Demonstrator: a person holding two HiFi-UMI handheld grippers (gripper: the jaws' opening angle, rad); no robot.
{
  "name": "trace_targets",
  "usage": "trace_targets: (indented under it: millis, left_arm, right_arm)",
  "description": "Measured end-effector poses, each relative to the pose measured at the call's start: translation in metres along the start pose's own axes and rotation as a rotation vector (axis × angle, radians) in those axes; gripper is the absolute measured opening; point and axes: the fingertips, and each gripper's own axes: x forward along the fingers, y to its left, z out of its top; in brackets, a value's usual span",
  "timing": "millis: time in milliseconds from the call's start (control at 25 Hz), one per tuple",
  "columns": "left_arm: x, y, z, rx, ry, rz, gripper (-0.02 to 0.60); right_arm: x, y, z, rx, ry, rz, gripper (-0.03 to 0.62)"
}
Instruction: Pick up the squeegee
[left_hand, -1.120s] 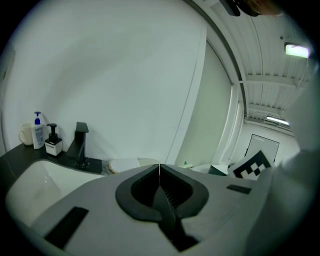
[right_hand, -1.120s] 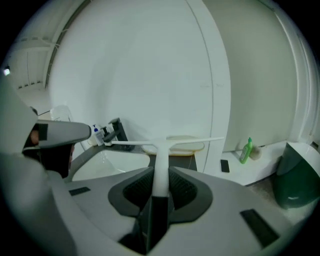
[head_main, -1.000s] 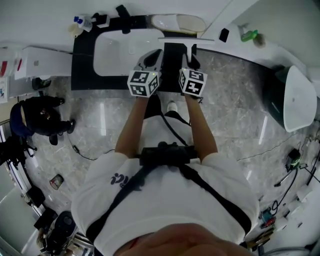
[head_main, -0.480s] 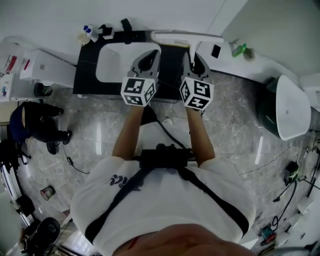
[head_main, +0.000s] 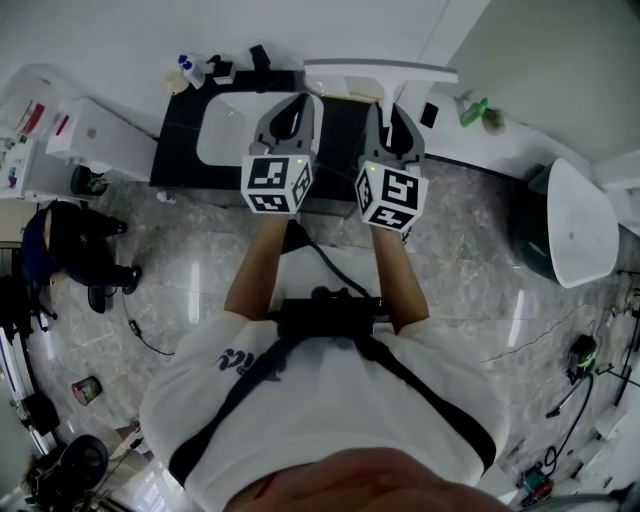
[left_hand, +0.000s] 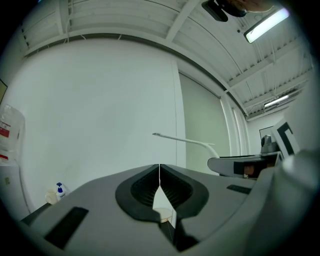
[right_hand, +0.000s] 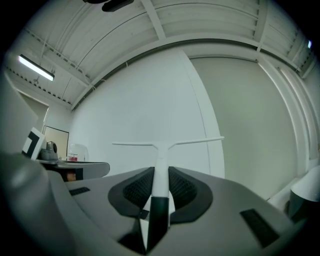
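The squeegee (head_main: 380, 71) is white and T-shaped, with a dark lower handle. In the head view its blade runs across in front of the white wall, above the black counter. My right gripper (head_main: 386, 104) is shut on the squeegee's handle. In the right gripper view the handle (right_hand: 160, 172) stands upright between the pads, with the blade (right_hand: 167, 143) level above them. My left gripper (head_main: 297, 100) hangs just left of it, shut with nothing between its jaws. In the left gripper view the left gripper (left_hand: 159, 172) faces the wall and the squeegee blade (left_hand: 185, 141) shows at the right.
Below the grippers lies a black counter (head_main: 340, 125) with a white basin (head_main: 228, 135). Small bottles (head_main: 190, 70) stand at its back left corner. A green bottle (head_main: 476, 108) is on the white ledge at the right, beside a white toilet (head_main: 585, 215). A black bag (head_main: 75, 245) lies on the floor at the left.
Both grippers have risen side by side and now point level at the wall. The squeegee has gone up with the right gripper, away from the counter.
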Motion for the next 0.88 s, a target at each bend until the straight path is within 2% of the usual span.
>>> trace_targets:
  millis: [320, 560, 880]
  left_arm:
    - [-0.006, 0.003, -0.007, 0.003, 0.005, 0.004, 0.012]
    - [-0.011, -0.005, 0.000, -0.040, -0.054, -0.008, 0.012]
    - [-0.014, -0.016, -0.007, -0.042, -0.032, -0.014, 0.012]
  right_arm:
    - [-0.005, 0.006, -0.005, -0.008, 0.006, -0.004, 0.097]
    - [-0.010, 0.002, -0.008, -0.003, 0.020, -0.014, 0.097]
    - [-0.020, 0.000, -0.010, -0.012, 0.023, -0.007, 0.097]
